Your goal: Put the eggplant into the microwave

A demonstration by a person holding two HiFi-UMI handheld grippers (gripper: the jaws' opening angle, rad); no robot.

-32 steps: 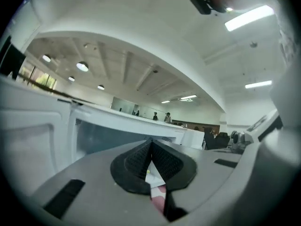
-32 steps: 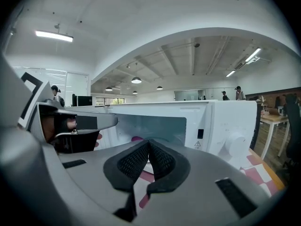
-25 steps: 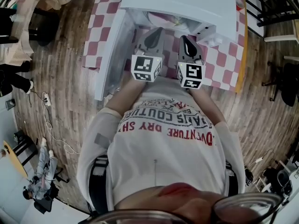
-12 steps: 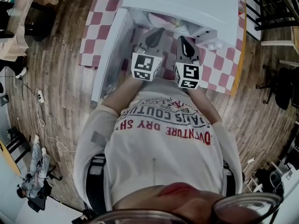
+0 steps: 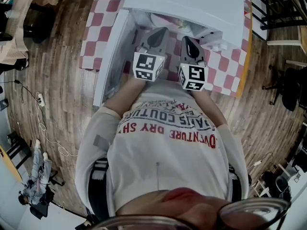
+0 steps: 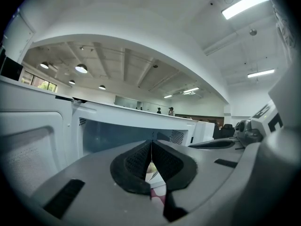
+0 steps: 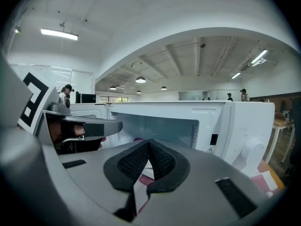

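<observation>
The white microwave [image 5: 192, 4] stands on a red-and-white checked table, its door [image 5: 111, 56] swung open to the left. My left gripper [image 5: 158, 32] and right gripper [image 5: 190, 41] are held side by side just in front of the open cavity. The left gripper [image 6: 151, 149] is shut with nothing between its black pads, facing the cavity [image 6: 117, 135]. The right gripper [image 7: 148, 147] is also shut and holds nothing. A small purplish patch [image 7: 138, 139] shows low in the cavity [image 7: 160, 124]; I cannot tell whether it is the eggplant.
The control panel with a round knob [image 7: 249, 149] is on the microwave's right side. The checked tablecloth [image 5: 225, 66] runs to the table's edge on the right. The floor [image 5: 62, 80] is wooden, with chairs [image 5: 288, 85] at the right and cables [image 5: 45, 123] at the left.
Both grippers stay shut in front of the open microwave. Only the head view has shifted a little.
</observation>
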